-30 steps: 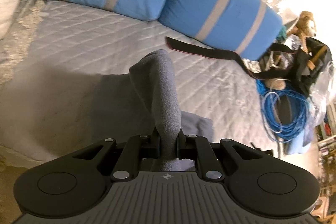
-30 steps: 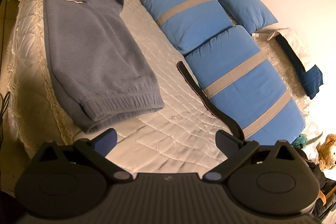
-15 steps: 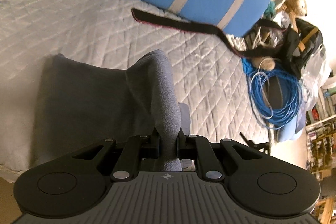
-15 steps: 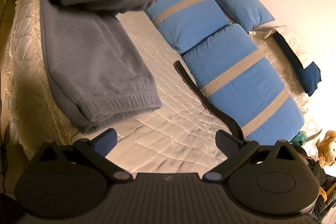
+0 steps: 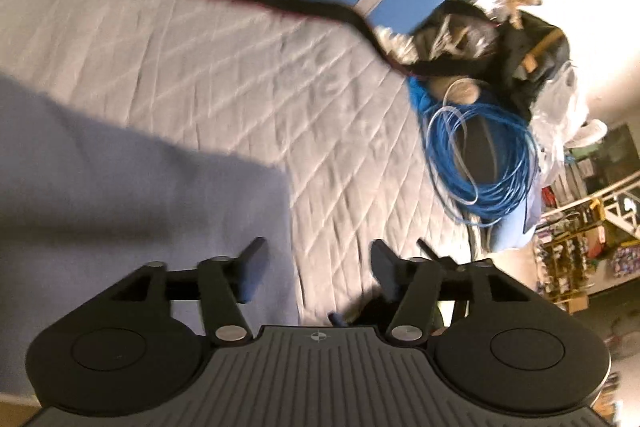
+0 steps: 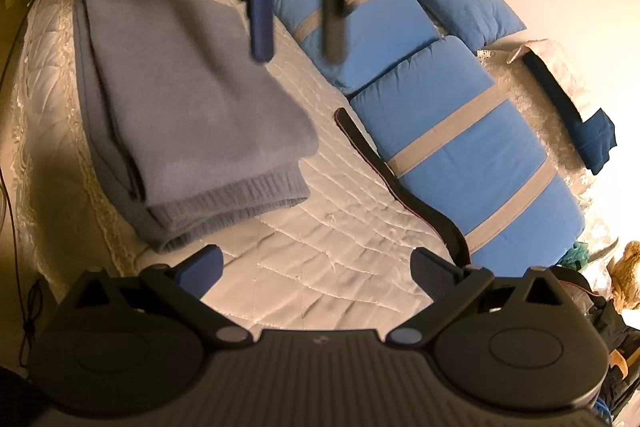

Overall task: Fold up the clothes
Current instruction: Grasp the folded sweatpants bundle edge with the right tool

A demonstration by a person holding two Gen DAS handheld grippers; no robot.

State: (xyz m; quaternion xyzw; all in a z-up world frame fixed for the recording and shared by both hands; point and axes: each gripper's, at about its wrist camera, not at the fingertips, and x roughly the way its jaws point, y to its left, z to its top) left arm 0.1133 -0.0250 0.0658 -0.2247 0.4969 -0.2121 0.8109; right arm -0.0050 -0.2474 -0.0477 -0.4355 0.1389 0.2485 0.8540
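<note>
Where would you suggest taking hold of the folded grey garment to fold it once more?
Probably the ribbed hem of the grey garment, approached from the near bed edge: its stacked layers end there in one thick edge facing the open right gripper.

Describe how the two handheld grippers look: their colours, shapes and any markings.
Both are matte black. The left gripper and right gripper each have a ribbed grey-black body with a small round crosshair mark at its front edge, two large round discs at the sides, and linkage arms with silver pivot pins. The fingers end in dark blue pads. No cables or sleeves show on them.
</note>
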